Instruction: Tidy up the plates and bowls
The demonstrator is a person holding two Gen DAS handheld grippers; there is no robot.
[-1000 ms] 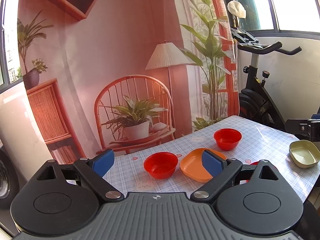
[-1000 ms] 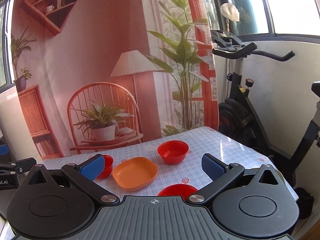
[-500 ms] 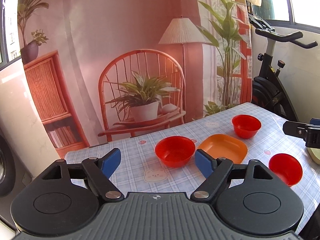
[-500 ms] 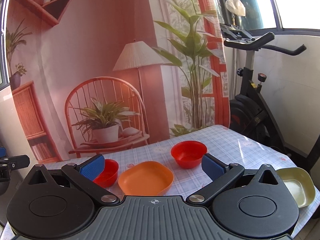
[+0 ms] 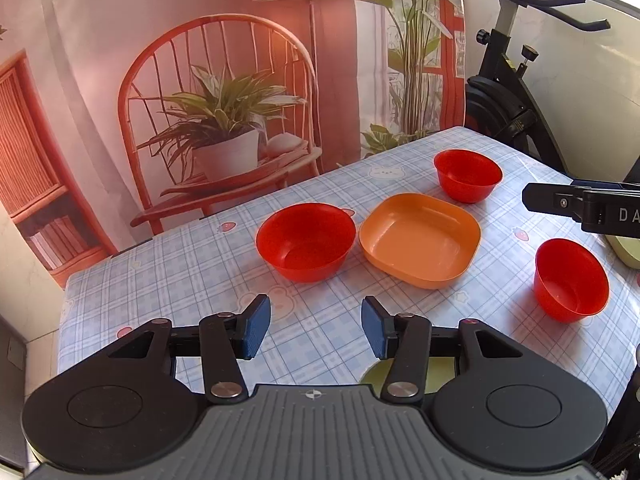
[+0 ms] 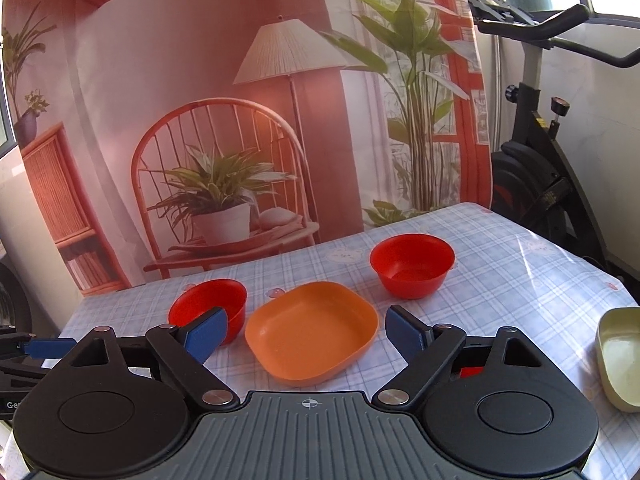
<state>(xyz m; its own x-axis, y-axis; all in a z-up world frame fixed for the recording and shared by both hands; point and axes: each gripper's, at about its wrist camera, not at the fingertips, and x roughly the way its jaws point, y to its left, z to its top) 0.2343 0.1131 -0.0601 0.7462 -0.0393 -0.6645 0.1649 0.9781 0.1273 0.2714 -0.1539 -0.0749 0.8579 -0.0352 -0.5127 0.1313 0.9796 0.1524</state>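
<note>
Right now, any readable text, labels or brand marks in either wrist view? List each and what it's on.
"DA", cut off by the frame edge: white letters on the right gripper, seen in the left wrist view.
"Ge", cut off and partly hidden: white letters on the left gripper, at the left edge of the right wrist view.
Book spines on the printed backdrop: too blurred to read.
Red bowls, orange plate, checked tablecloth: no text.

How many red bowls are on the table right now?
3: one left of the orange plate, one behind it, one near the right edge. None looks hidden.
</note>
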